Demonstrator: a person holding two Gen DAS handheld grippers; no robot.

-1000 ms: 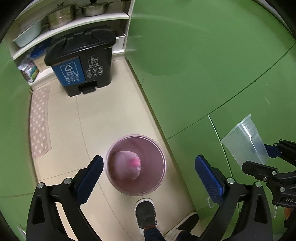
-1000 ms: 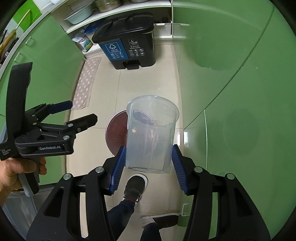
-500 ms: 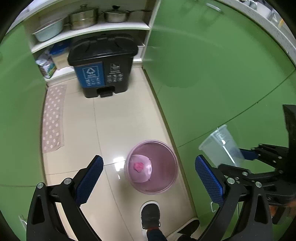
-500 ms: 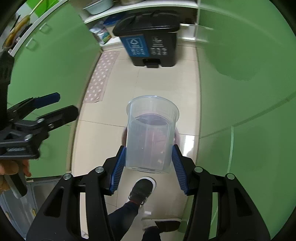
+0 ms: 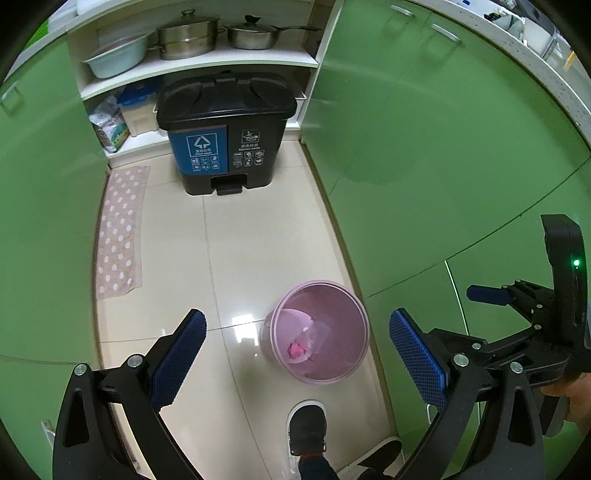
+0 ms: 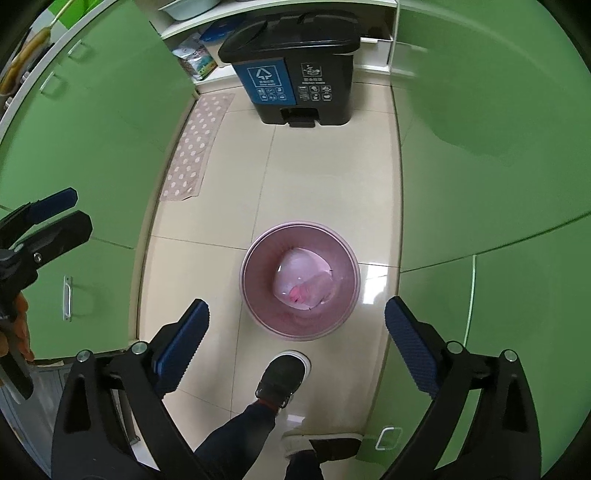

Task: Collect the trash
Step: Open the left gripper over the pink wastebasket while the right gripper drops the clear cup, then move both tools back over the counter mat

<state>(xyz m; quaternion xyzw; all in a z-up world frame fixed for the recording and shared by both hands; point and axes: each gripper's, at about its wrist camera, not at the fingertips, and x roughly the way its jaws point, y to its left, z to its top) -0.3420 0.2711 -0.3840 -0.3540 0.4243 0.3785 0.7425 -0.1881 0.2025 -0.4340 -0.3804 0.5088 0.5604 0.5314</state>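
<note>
A round pink waste basket (image 5: 341, 373) stands on the tiled floor beside the green cabinets; it also shows in the right wrist view (image 6: 258, 314). Inside it lie a clear plastic cup (image 6: 321, 286) on its side and a pink scrap (image 6: 295, 294); both show in the left wrist view, the cup (image 5: 319, 330) and the scrap (image 5: 297, 349). My left gripper (image 5: 297, 350) is open and empty, high above the basket. My right gripper (image 6: 295, 332) is open and empty, also above the basket.
A black two-compartment pedal bin (image 5: 225, 129) stands at the far end under shelves with pots (image 5: 188, 35). A dotted mat (image 5: 120, 229) lies on the left. Green cabinet doors (image 5: 424, 155) line both sides. The person's shoe (image 5: 306, 428) is just before the basket.
My right gripper has opened and the clear cup it held now lies in the pink basket. Both grippers have moved higher and back from the basket.
</note>
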